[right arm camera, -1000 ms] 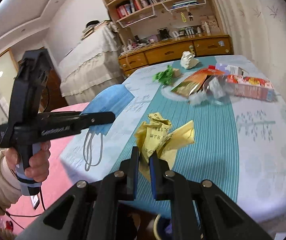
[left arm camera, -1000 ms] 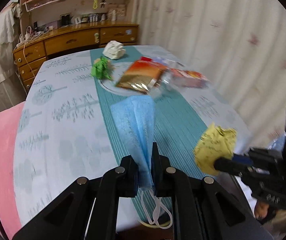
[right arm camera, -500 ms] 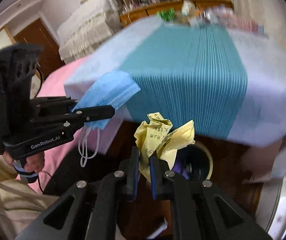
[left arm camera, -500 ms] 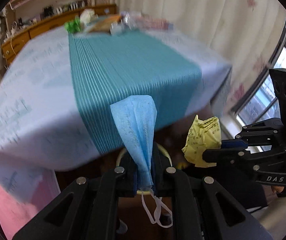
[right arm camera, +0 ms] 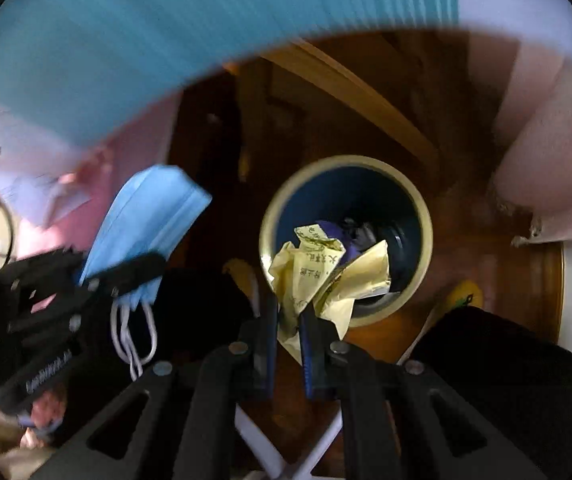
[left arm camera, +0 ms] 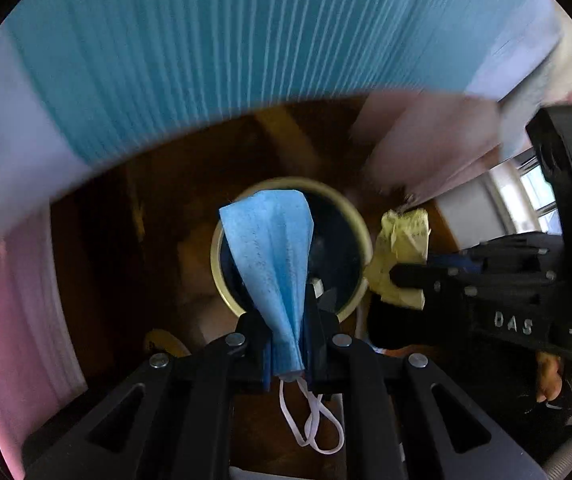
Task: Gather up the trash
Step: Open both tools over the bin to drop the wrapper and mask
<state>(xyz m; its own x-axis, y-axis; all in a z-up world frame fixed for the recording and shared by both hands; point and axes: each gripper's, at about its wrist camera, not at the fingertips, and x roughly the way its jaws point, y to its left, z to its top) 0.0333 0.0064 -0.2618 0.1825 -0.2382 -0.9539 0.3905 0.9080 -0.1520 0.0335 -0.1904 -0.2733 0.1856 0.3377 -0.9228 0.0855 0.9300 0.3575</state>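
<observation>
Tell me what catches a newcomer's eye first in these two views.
A blue face mask pinched in the left gripper hangs over the round bin on the wooden floor. Beside it, the right gripper clamps a crumpled yellow paper above the same bin. The teal striped tablecloth fills the top.

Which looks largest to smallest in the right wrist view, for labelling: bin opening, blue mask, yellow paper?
1. Bin opening.
2. Blue mask and yellow paper look alike; the paper sits nearer the camera, so they stay unranked.
</observation>
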